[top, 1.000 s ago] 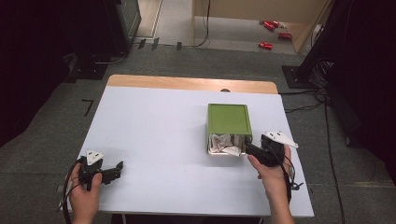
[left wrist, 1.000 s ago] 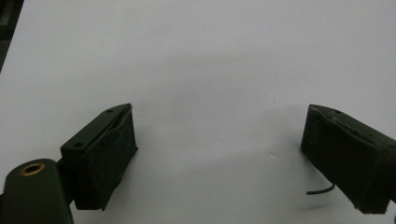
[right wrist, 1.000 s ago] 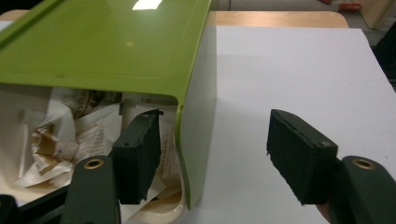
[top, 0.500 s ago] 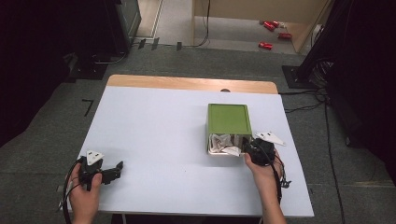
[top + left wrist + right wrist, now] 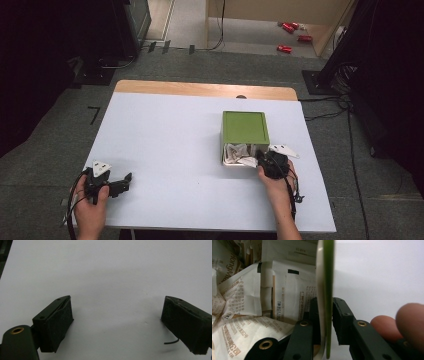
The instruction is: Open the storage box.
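A green tin box (image 5: 245, 127) lies on the white table (image 5: 170, 135), right of centre, its open end facing me with white paper packets (image 5: 237, 152) inside. My right gripper (image 5: 265, 161) is at the box's near right corner. In the right gripper view its jaws (image 5: 325, 315) are shut on the thin green wall (image 5: 327, 270) of the box, one jaw inside among the printed packets (image 5: 287, 290), one outside. My left gripper (image 5: 125, 181) rests near the front left of the table, open; its pads (image 5: 58, 322) stand wide apart over bare table.
A wooden strip (image 5: 200, 89) runs along the table's far edge. Cables (image 5: 325, 116) trail on the floor to the right and red items (image 5: 292, 30) lie far back. A short black wire (image 5: 171, 342) lies on the table by the left gripper.
My right hand has moved left and slightly nearer, bringing its gripper onto the box's right wall. The left gripper has stayed put.
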Motion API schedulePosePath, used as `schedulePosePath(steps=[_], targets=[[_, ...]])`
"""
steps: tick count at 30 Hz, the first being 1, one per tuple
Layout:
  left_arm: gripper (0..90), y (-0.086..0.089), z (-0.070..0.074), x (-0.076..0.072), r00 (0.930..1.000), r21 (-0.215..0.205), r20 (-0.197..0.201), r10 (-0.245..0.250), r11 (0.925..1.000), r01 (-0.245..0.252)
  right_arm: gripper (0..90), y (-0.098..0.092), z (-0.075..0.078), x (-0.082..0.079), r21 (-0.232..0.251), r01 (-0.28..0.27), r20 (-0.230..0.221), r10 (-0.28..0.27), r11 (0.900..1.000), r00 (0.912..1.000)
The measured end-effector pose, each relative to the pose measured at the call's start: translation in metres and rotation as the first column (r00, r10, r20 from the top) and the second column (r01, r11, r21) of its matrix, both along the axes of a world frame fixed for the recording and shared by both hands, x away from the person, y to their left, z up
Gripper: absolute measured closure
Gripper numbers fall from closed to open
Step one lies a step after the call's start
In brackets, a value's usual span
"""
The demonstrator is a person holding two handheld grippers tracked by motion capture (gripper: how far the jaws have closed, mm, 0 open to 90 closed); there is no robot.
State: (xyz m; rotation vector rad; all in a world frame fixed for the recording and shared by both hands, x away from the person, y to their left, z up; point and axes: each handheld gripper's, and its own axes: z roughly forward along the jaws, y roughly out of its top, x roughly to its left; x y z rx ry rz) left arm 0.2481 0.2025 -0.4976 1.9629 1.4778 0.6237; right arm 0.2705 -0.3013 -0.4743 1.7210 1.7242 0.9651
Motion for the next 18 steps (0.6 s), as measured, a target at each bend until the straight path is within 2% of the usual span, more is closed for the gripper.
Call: schedulePosePath(steps=[2, 7, 18], targets=[[10.8, 0.0, 0.0, 0.0, 1.0, 0.0, 0.0, 0.0, 1.0, 0.0, 79.6, 0.001, -0.001, -0.002, 0.004, 0.01, 0.013, -0.01, 1.0, 0.9999], [10.8, 0.0, 0.0, 0.0, 1.0, 0.0, 0.0, 0.0, 1.0, 0.0, 80.0, 0.001, -0.001, -0.003, 0.001, 0.017, 0.01, -0.017, 1.0, 0.9998], [10.8, 0.0, 0.0, 0.0, 1.0, -0.001, 0.0, 0.0, 1.0, 0.0, 78.9, -0.002, 0.001, -0.016, 0.019, -0.004, -0.002, 0.004, 1.0, 1.0]])
